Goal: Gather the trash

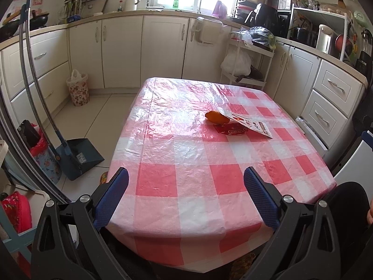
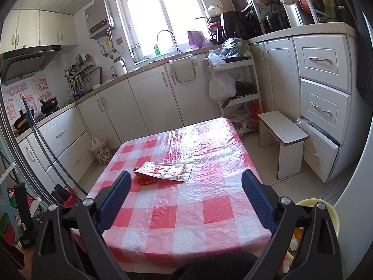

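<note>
A white and red snack wrapper [image 1: 250, 123] lies on the checked table [image 1: 186, 163], partly over an orange peel [image 1: 215, 117] and a small red packet [image 1: 232, 131]. The right wrist view shows the wrapper [image 2: 166, 170], a bit of the peel [image 2: 137, 172] and the red packet [image 2: 146, 181] on the table [image 2: 186, 210]. My left gripper [image 1: 186, 179] is open and empty above the table's near edge. My right gripper [image 2: 186, 184] is open and empty, short of the wrapper.
A floral waste bin [image 1: 77, 88] with a bag liner stands on the floor by the cabinets; it also shows in the right wrist view [image 2: 100, 150]. A dustpan [image 1: 79, 158] and broom stand at left. A white stool [image 2: 282, 137] is right of the table. A yellow bowl [image 2: 326, 214] is at lower right.
</note>
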A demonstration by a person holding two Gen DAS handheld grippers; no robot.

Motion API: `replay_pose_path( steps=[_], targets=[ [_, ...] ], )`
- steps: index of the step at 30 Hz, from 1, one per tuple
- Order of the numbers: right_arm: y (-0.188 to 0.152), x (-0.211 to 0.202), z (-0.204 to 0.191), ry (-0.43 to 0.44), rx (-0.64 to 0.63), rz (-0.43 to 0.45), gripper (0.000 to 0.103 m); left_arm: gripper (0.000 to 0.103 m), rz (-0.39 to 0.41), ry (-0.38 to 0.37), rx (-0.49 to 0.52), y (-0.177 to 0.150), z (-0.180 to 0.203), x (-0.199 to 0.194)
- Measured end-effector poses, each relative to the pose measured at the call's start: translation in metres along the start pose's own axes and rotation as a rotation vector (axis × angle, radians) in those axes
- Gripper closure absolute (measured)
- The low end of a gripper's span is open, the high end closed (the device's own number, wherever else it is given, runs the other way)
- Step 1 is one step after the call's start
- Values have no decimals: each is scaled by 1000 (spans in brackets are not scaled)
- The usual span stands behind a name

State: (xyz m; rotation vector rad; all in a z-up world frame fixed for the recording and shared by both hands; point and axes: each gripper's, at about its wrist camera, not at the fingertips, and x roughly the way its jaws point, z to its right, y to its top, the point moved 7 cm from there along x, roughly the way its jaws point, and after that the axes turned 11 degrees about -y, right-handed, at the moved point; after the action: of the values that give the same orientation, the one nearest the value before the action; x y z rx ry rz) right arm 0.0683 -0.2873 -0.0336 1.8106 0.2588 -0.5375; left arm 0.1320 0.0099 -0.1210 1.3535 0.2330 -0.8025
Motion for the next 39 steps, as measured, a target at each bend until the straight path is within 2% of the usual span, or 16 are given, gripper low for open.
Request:
replay_pose_path(
  steps=[39],
  targets=[
    [1, 0, 3, -1, 4, -1, 11, 8, 0, -1, -3, 0, -1, 0]
  ],
)
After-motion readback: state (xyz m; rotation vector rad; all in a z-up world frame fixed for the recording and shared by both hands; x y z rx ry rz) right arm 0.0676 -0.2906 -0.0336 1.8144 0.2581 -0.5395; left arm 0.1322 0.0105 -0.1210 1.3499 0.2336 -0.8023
